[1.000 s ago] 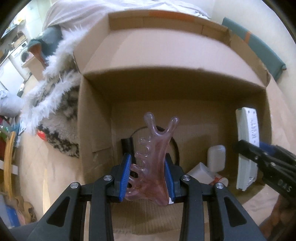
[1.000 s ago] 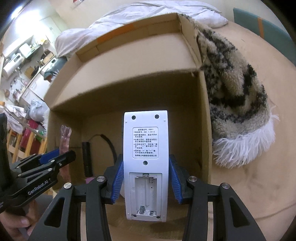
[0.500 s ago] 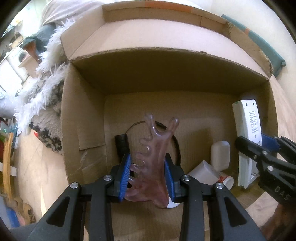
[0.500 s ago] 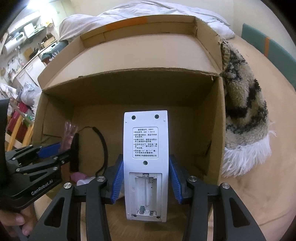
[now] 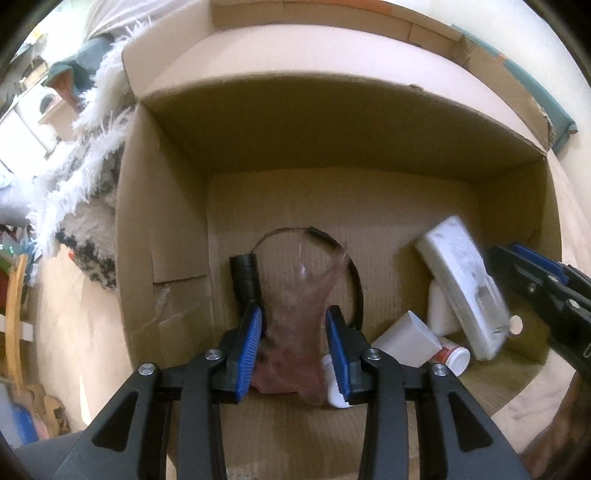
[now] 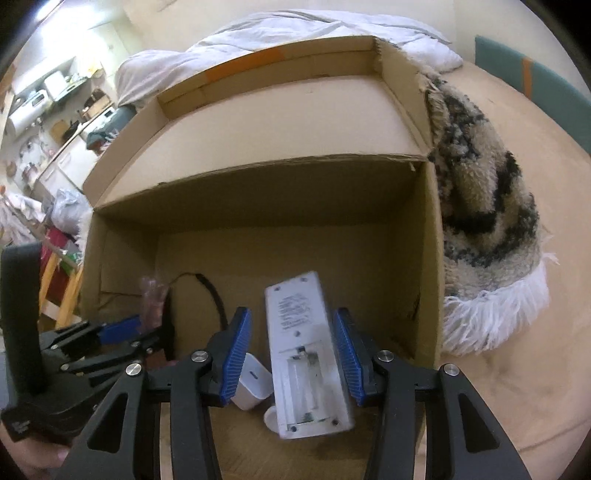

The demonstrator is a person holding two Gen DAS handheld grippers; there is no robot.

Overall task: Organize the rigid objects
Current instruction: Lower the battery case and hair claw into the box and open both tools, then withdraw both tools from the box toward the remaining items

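Observation:
An open cardboard box (image 5: 162,240) fills both views. My left gripper (image 5: 293,317) hangs over its floor, jaws opening. The pink translucent comb-shaped tool (image 5: 295,339) is blurred between the blue pads, with a slim gap on each side. The white remote (image 6: 306,373), back side up and battery bay open, lies tilted between the pads of my right gripper (image 6: 292,317), which stands open clear of it. In the left wrist view the remote (image 5: 461,288) leans blurred beside the right gripper (image 5: 535,273). The left gripper (image 6: 122,328) and the tool (image 6: 149,295) show at left.
Inside the box lie a black strap loop with a black block (image 5: 243,280), a white bottle (image 5: 406,339) and a small red-labelled jar (image 5: 452,356). A shaggy black-and-cream rug (image 6: 480,221) presses against the box's right wall (image 6: 428,258). A white duvet (image 6: 295,29) lies behind.
Both grippers came lower into the box. The left pads spread off the pink tool, which slipped down. The right pads let go of the remote, which tipped over and dropped.

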